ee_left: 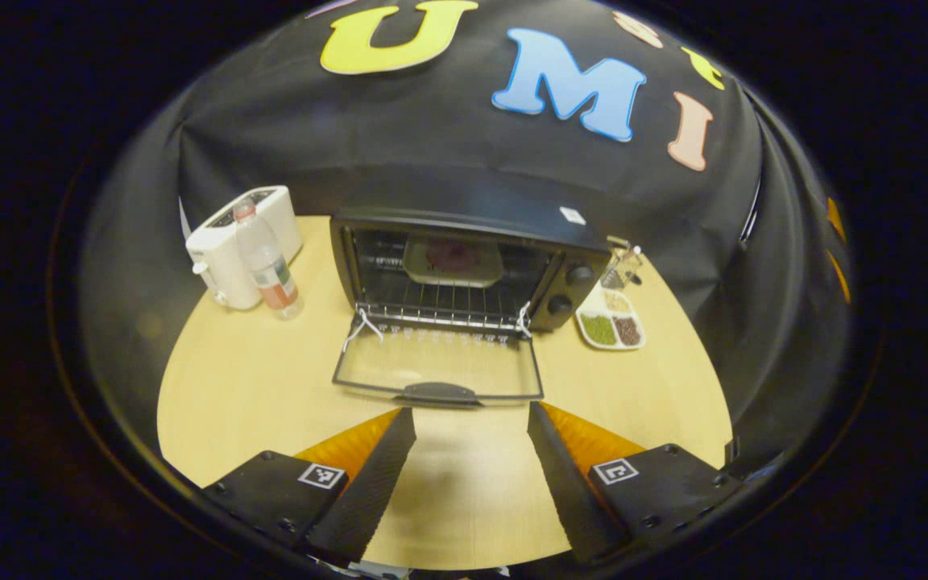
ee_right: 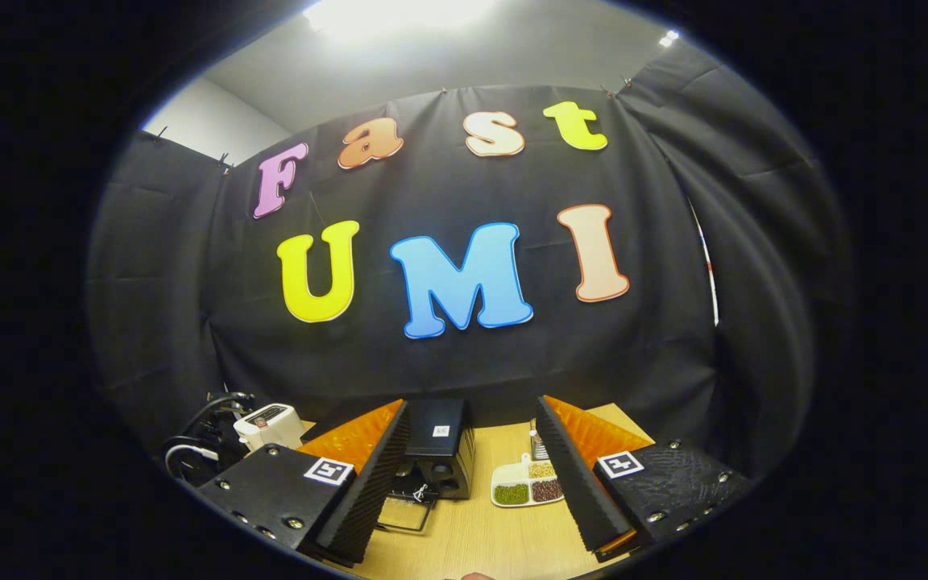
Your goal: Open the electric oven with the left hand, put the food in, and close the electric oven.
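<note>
A pale wood counter [ee_left: 271,387] stands in a booth walled with black cloth.

In the left gripper view, the left gripper [ee_left: 470,439] hangs above the counter with its jaws spread wide and nothing between them, only bare wood. Just beyond the fingertips, centred on the gap, lies the handle of the oven door [ee_left: 440,374]; the glass door is folded down flat toward the gripper, apart from both fingers. Behind it the black oven [ee_left: 464,270] stands open, its wire rack [ee_left: 440,310] showing at the front of the cavity. Farther back inside sits a tray [ee_left: 454,262] with something dark on it, too dim to tell what. Two knobs are on the oven's right panel. To the right of the oven, close by, lies a white divided dish [ee_left: 611,322] with green, brown and pale fillings. To the left, well apart from the oven, a clear bottle [ee_left: 267,262] stands upright just in front of a white appliance [ee_left: 240,242].

In the right gripper view, the right gripper [ee_right: 470,475] is raised and tilted toward the wall, its jaws likewise spread and empty. Between and beyond the fingers, far off, are the oven [ee_right: 440,447] with its door down and the divided dish [ee_right: 525,483] beside it. The white appliance [ee_right: 269,423] is at the left.
</note>
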A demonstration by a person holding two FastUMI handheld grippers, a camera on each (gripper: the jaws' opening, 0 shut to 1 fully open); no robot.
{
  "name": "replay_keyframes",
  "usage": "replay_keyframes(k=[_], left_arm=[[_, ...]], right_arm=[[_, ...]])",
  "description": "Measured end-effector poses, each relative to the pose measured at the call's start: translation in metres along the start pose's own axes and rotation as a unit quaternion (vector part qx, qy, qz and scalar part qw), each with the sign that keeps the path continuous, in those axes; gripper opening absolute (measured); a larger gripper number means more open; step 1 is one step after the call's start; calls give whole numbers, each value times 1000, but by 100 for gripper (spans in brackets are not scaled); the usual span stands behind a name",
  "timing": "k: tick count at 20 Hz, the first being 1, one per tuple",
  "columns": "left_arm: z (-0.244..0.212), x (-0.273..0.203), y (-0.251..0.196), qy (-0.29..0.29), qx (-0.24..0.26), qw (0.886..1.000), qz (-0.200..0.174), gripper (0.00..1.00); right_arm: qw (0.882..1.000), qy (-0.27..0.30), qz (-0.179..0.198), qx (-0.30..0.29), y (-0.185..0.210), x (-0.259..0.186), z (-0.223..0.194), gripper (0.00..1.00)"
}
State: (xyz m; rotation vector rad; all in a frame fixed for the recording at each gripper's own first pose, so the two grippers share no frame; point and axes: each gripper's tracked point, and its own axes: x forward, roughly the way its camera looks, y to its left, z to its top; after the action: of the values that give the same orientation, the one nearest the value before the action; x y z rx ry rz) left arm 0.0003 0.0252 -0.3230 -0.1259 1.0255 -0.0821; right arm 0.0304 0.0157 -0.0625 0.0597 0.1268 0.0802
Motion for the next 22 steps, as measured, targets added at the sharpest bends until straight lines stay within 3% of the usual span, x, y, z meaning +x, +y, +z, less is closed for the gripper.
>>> replay_keyframes(k=[7,14,15,17,22], left_arm=[[-46,69,23,91,22,995,27,99],[-58,118,24,125,43,991,28,96],[-60,124,26,131,50,990,29,100],[-63,132,26,141,54,988,29,93],[-65,148,34,148,56,987,40,96]], right_arm=[[999,26,-17,4,-20,8,-19,95],[998,38,-40,2,-31,15,-29,95],[998,40,-42,2,-32,14,-29,95],[998,41,-46,2,-33,16,-31,95],[997,44,-61,-10,-39,18,-35,95]])
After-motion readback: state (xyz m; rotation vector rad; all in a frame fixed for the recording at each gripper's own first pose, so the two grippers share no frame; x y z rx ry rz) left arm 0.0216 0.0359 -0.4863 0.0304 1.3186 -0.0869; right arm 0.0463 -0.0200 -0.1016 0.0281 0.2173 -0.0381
